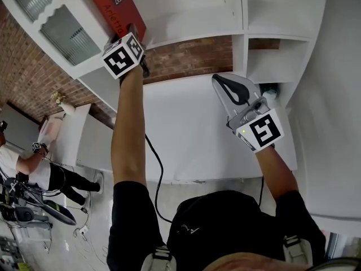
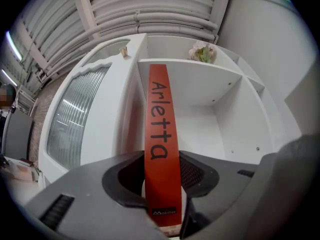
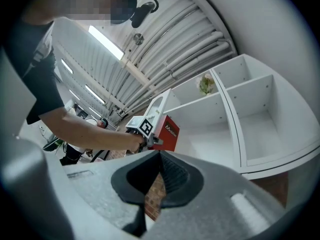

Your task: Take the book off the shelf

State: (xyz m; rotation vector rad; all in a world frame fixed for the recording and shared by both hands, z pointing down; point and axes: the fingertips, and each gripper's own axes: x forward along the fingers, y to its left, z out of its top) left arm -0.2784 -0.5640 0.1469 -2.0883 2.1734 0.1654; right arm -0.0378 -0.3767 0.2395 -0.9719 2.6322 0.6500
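At the white shelf (image 1: 192, 10), left gripper (image 2: 161, 181) fingers (image 2: 125, 179) clamp the red book (image 2: 160, 119); right gripper (image 3: 159, 158) fingers (image 3: 176, 176) closed, empty.

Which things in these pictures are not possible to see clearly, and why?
1. Bottom edge of the book: left gripper view, hidden by the left gripper clamping it; contact with the shelf unknown.
2. Flowers atop the shelf: gripper views, too small to identify.
3. Person: head view, small, cut by the left picture edge.
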